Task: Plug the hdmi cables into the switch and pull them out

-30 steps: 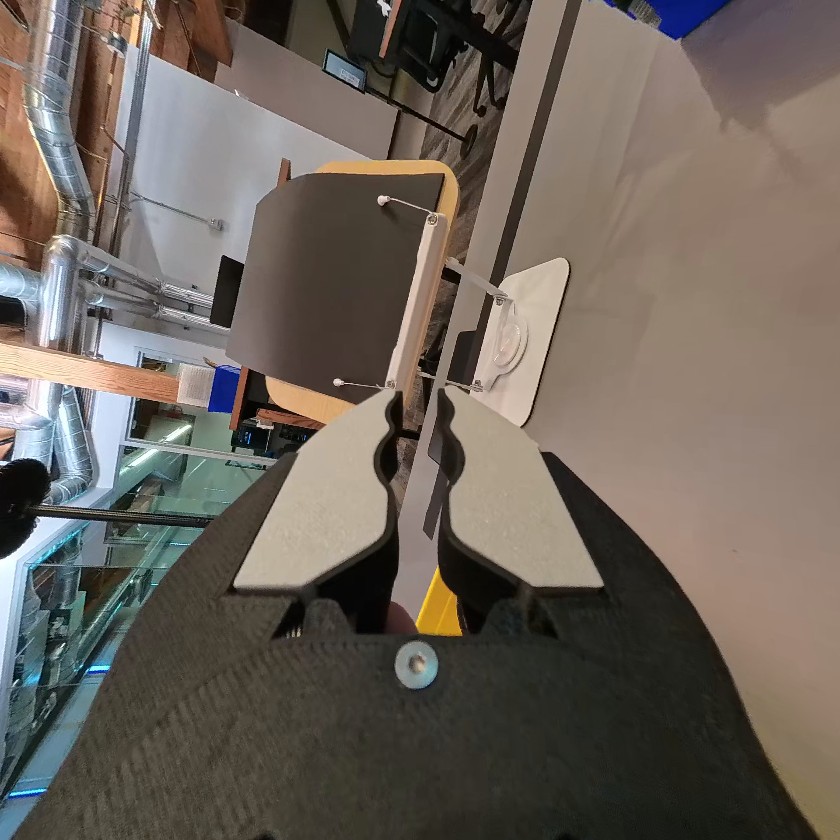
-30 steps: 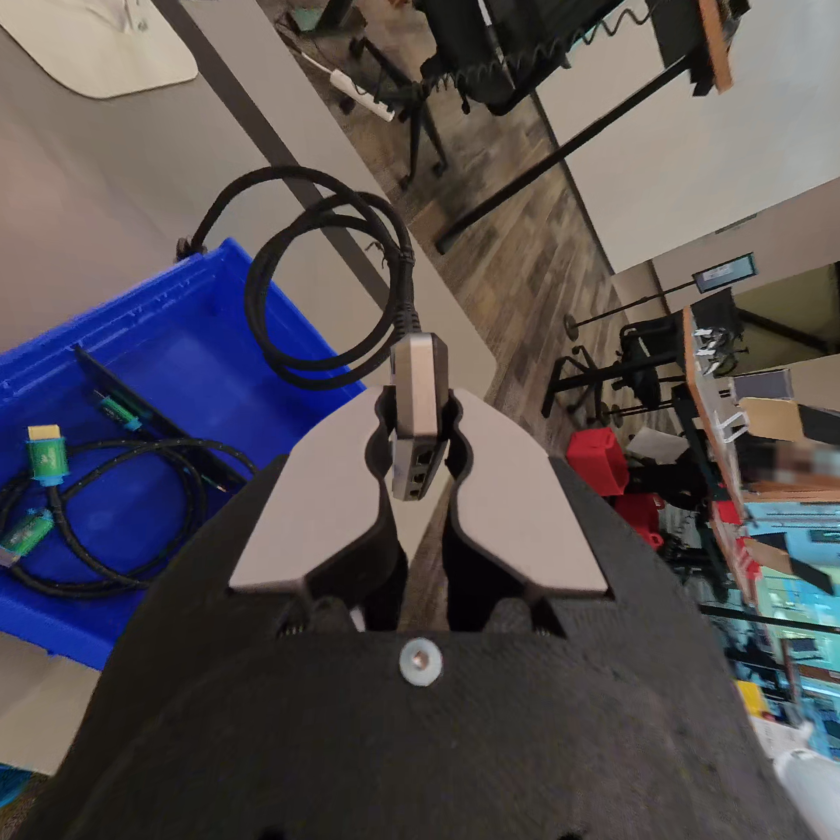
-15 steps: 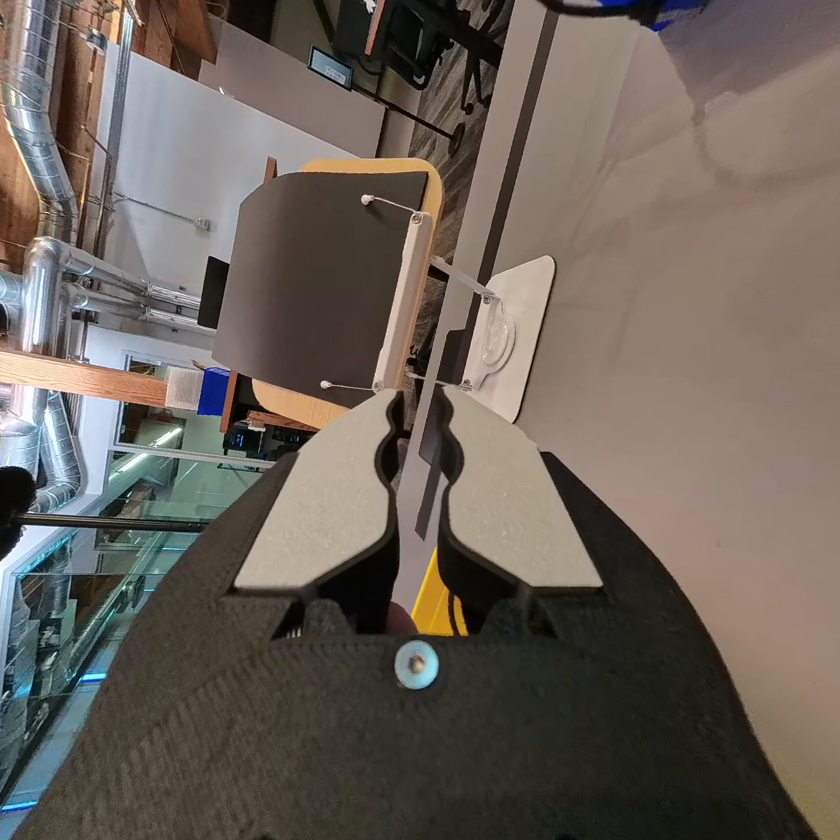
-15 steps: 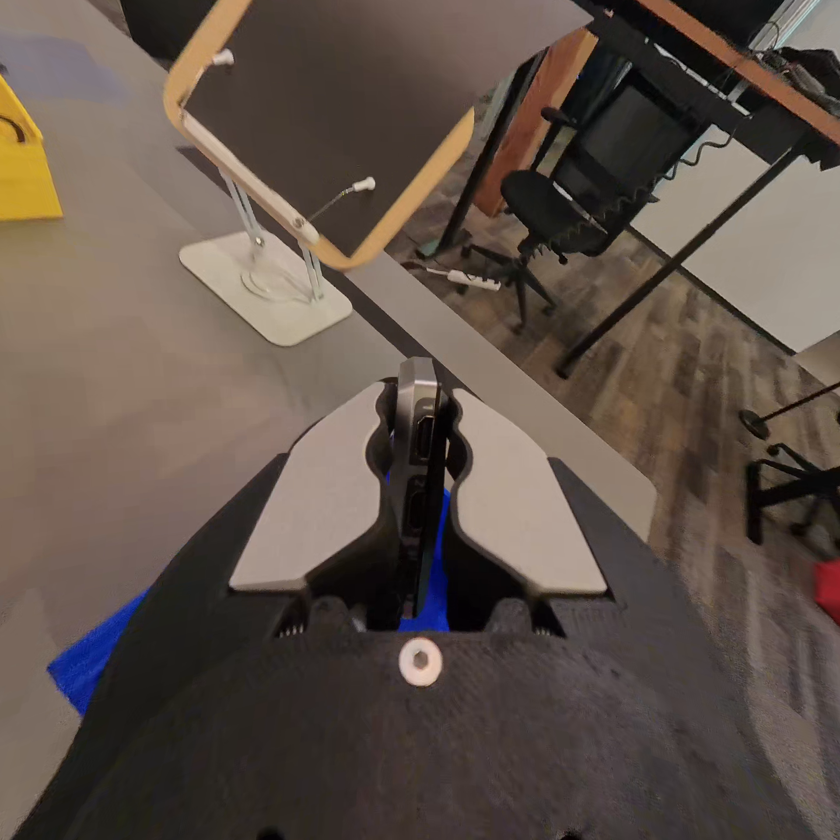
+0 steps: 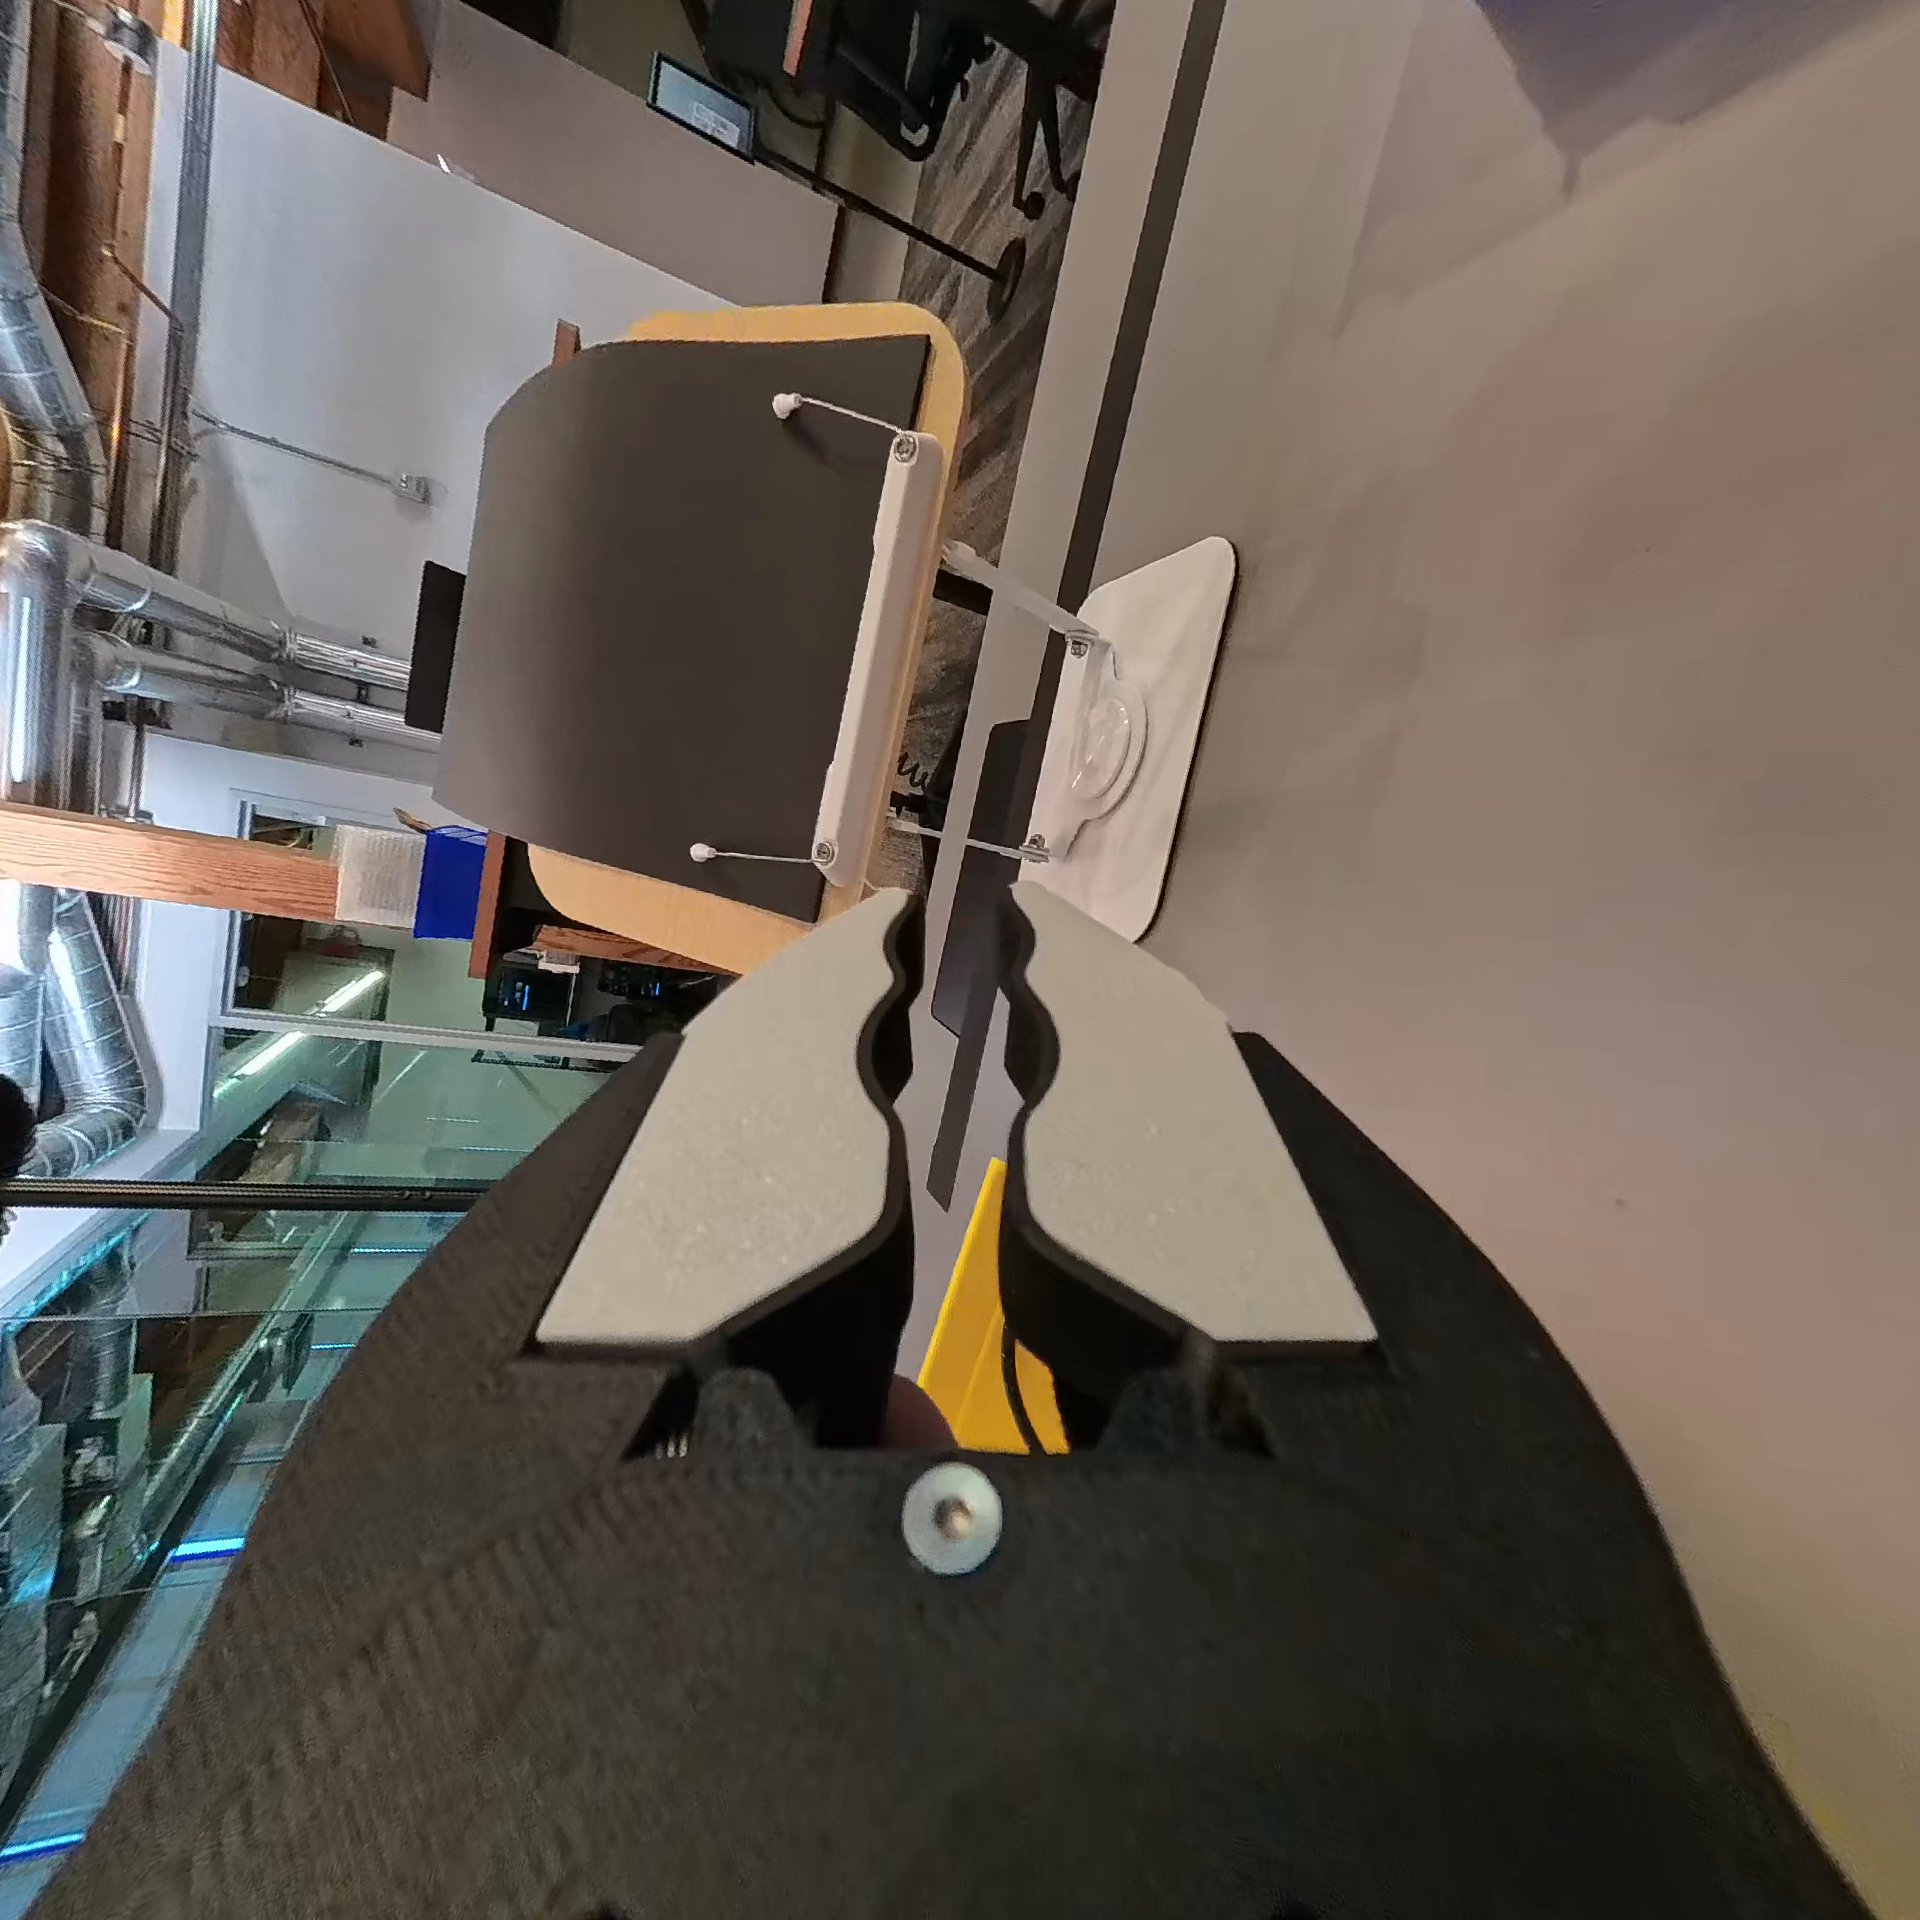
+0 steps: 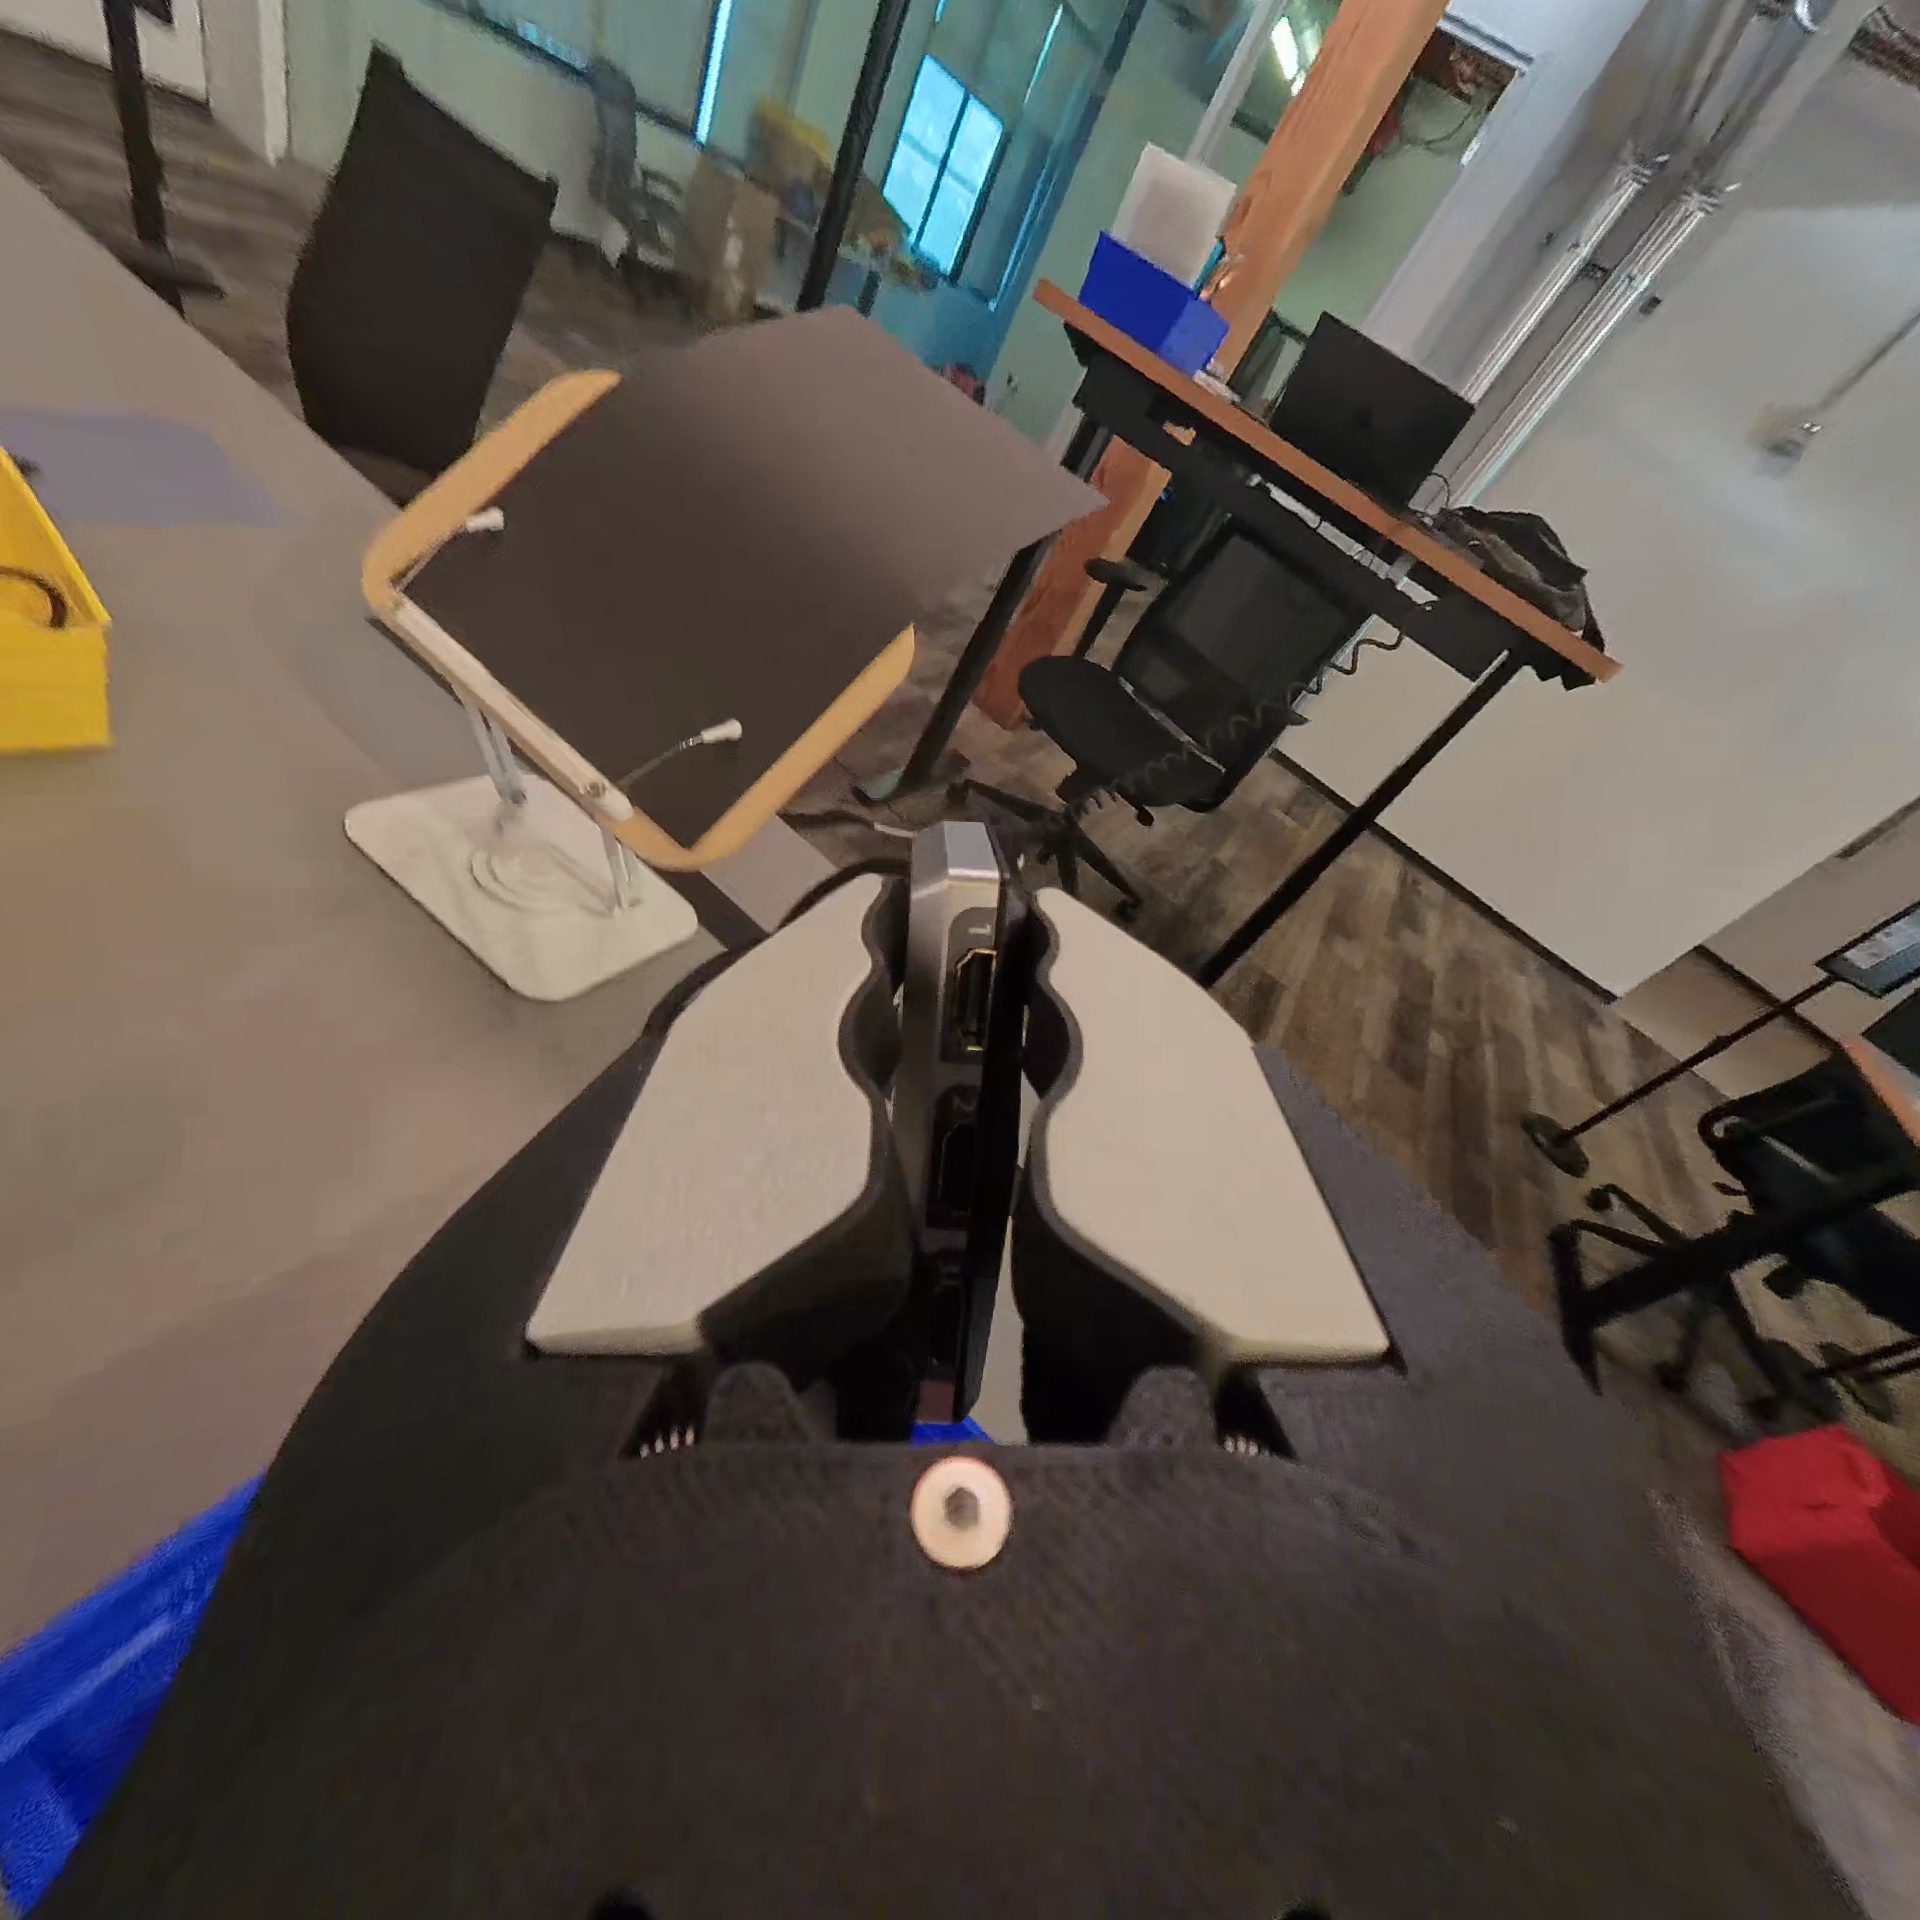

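**Switch clamped on edge in right gripper, left gripper empty**

Between the grey fingers [image 6: 748, 1122] of the right gripper [image 6: 956, 914], the slim dark switch [image 6: 961, 1049] stands on edge, pinched at both flat sides, its ports facing the camera. At ten o'clock from it, a tilted stand [image 6: 665, 582] with a white base rests on the grey table [image 6: 208, 1039]; a yellow bin [image 6: 47, 665] sits at nine o'clock, a blue bin [image 6: 94, 1683] at seven. The left gripper [image 5: 961, 914] holds nothing, its jaws a narrow gap apart, aimed along the table edge with the same stand [image 5: 675, 623] at eleven o'clock. No HDMI cables show.
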`<state>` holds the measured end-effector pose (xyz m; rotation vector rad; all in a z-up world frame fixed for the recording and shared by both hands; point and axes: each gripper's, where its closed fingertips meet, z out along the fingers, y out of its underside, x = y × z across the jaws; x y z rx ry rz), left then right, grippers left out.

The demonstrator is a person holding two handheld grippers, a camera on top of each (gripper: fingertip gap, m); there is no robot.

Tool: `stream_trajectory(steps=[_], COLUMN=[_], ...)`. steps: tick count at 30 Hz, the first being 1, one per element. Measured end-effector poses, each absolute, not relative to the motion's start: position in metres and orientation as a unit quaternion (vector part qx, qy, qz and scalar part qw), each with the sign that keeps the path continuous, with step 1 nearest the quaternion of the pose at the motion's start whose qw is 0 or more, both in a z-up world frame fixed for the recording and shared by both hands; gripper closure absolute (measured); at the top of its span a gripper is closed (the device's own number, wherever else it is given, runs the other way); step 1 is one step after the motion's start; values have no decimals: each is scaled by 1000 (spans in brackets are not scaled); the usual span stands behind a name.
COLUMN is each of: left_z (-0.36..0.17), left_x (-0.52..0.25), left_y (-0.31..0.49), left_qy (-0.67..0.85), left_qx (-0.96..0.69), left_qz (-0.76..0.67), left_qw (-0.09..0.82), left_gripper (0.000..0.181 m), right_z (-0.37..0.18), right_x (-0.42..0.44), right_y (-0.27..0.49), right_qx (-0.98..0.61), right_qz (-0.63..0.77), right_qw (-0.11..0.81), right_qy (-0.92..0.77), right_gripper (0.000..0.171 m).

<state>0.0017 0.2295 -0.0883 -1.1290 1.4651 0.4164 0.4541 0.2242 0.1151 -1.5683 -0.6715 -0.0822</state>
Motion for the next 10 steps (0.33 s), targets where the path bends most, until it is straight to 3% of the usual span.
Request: stream_trajectory(steps=[1, 5, 10], left_z=[-89, -93, -97], left_x=[2, 4, 8], left_y=[230, 229, 227], left_qy=[628, 633, 640], left_qx=[-485, -485, -483], left_qz=[177, 177, 176], left_qw=[582, 578, 571], left_gripper=[169, 169, 169], right_z=[118, 107, 51], right_x=[459, 474, 488], right_y=[220, 214, 233], right_qx=[-697, -736, -787], right_qz=[-46, -70, -55], right_qw=[647, 582, 500], right_qy=[-305, -339, -357], right_gripper=[153, 152, 152])
